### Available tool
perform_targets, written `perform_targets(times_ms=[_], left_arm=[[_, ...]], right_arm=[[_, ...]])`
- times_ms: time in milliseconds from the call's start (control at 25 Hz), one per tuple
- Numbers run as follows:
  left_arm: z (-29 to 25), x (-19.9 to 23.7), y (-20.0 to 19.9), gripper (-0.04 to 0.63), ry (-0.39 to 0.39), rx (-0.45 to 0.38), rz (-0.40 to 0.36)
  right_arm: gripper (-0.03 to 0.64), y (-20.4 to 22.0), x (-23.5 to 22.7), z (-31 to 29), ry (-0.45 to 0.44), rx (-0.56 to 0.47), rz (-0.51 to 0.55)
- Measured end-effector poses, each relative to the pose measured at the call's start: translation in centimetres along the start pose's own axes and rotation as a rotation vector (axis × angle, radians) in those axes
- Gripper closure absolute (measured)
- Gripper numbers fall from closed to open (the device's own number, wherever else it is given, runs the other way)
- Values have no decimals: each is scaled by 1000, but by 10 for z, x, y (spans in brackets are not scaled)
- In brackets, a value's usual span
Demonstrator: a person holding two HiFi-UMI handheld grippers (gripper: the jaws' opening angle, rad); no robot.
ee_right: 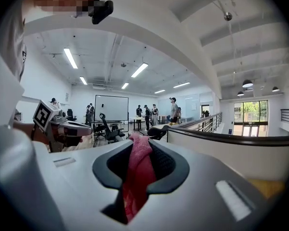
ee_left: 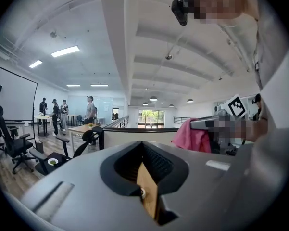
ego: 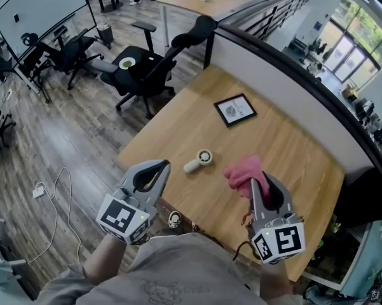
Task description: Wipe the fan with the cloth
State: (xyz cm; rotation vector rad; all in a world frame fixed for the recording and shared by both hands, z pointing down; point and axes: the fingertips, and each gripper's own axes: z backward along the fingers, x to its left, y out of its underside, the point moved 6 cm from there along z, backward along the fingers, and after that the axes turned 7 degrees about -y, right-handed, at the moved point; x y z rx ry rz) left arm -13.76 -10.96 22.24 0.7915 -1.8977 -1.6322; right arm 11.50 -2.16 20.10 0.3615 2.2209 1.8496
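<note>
Left gripper point(ego: 157, 166): held low in front of the person's torso, pointing away and roughly level, with its tip over the near left edge of the wooden table point(ego: 292, 138). Its marker cube faces up toward the head camera and the forearm enters from the bottom of the head view. The jaws are pressed together with nothing between them; only a sliver of table shows through the gap in the left gripper view. Right gripper point(ego: 262, 183): held at a similar height on the other side of the torso, also near level, over the near part of the table, marker cube at the rear. The jaws are clamped on a pink cloth point(ego: 244, 171), which bunches up past the tips and runs back down between the pads in the right gripper view. Fan point(ego: 198, 161): small, white and handheld, lying flat on the table ahead of and between the two grippers. It sits just left of the cloth and touches neither gripper. Framed picture point(ego: 235, 110): flat on the table, farther out. Black office chair point(ego: 146, 68): on the floor beyond the table's far left corner.
</note>
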Motion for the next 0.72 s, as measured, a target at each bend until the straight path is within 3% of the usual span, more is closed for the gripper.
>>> perform_targets(times_ms=[120, 720], left_arm=[[2, -5, 15, 594, 6, 44, -11], [17, -2, 0, 594, -23, 37, -41]], right_arm=[[546, 10, 0, 1, 3, 26, -12], [546, 3, 6, 10, 33, -21, -10]])
